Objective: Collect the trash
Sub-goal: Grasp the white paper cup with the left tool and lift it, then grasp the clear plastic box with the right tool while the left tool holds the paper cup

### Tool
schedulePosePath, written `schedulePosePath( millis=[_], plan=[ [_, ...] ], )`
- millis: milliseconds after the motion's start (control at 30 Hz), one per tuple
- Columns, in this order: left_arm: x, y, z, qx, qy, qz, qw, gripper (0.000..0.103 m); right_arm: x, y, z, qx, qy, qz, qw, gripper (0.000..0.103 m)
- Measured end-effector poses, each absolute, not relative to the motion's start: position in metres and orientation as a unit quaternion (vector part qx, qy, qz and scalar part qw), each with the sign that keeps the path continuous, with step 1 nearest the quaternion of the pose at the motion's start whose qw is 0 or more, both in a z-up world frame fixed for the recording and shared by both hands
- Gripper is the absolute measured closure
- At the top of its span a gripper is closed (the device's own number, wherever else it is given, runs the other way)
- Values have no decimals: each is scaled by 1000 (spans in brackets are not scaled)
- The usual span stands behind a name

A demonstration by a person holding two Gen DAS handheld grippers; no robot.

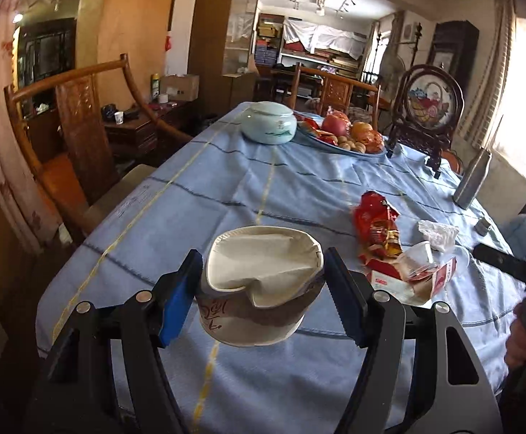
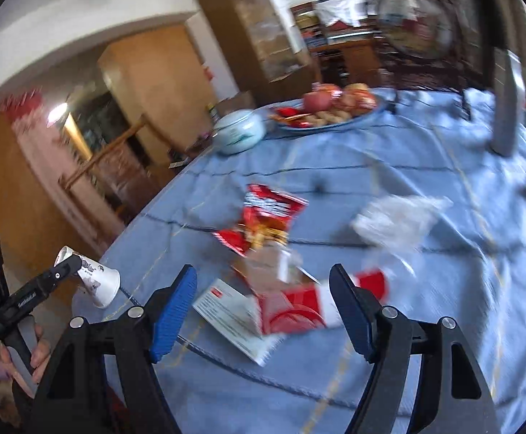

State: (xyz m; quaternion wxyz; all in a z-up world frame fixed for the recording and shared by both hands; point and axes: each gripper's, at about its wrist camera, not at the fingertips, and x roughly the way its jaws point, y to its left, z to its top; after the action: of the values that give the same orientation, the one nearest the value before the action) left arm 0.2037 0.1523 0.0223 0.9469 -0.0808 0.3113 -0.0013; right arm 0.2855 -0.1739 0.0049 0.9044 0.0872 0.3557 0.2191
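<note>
Left tongs [image 1: 263, 296] have a crushed paper cup [image 1: 261, 284] pinched between the blue pads, carried clear above the near edge of the desk [image 1: 197, 195]. Right tongs [image 2: 263, 311] hang wide apart, gripping nothing, over the near right part of the desk, and that view is smeared with blur. So it looks like one piece collected, plenty left. Just beyond the spread fingers lies a red-and-white flattened carton [image 2: 281, 311], roughly between them, with a red snack bag [image 2: 263, 220] further in toward the desk's middle and a crumpled clear wrapper [image 2: 396, 220] off to its right. No bin shows in either view. Over at the far edge, the fruit plate [image 1: 335, 144] and pale lidded jar [image 1: 268, 123] look like keepers, not trash.
</note>
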Motion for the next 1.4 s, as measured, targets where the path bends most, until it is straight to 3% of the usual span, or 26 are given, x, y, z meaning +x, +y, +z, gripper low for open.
schedulePosePath(
  millis=[400,1000,1033,1133,1400],
  plan=[
    [198,177,14,-112,316,4,942,36,345,-146,-36,86,429,221,872,28],
    [211,154,-2,-109,334,-9,936,36,337,-132,-40,14,419,200,886,27],
    [210,154,-2,-109,334,-8,936,36,337,-131,-41,12,418,198,886,28],
    [211,156,-2,-113,334,-6,936,36,337,-131,-41,10,414,198,888,51],
    [212,159,-3,-120,335,-5,934,36,324,-136,-21,16,356,203,912,51]
  ],
)
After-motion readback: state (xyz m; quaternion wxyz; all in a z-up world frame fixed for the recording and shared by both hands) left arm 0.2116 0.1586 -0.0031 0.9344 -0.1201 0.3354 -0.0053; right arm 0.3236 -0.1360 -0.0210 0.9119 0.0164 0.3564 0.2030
